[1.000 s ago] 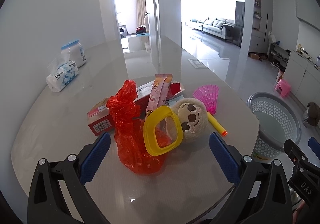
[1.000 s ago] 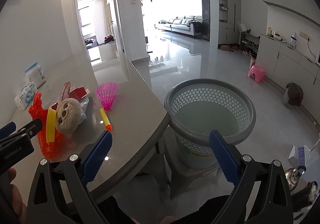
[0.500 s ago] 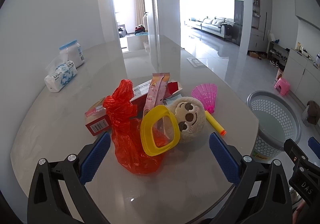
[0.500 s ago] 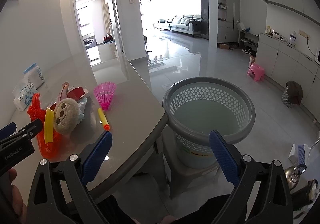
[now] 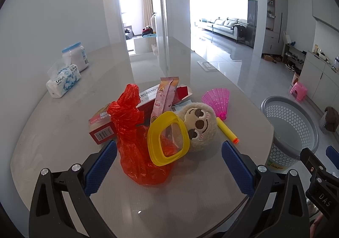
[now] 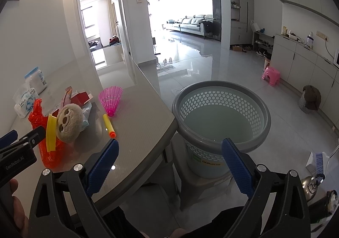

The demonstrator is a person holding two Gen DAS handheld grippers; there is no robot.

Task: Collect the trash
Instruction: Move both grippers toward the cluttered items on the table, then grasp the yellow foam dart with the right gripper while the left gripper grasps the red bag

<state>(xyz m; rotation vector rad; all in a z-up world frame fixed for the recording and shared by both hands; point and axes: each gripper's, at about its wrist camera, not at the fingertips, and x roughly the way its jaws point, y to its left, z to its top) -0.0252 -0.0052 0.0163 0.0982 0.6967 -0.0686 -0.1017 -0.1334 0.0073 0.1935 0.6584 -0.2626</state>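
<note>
- Now you're at the approach: left tongs (image 5: 168,160) spread wide, empty, facing the red plastic bag (image 5: 137,142) on the table (image 5: 53,132).
- Next, pinch it; right tongs (image 6: 169,158), also spread, wait by the wastebasket (image 6: 222,115).

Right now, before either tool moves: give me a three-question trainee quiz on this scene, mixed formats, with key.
1. True or false: the left gripper has its jaws shut on the red plastic bag.
2. Multiple choice: the grey basket stands A) on the table, B) on a low stool beside the table, C) under the table.
3. Fill in: leaning against the plush sloth is a ____ square lid frame.

Key:
1. False; both the left and the right gripper are open and empty.
2. B.
3. Yellow.
</note>
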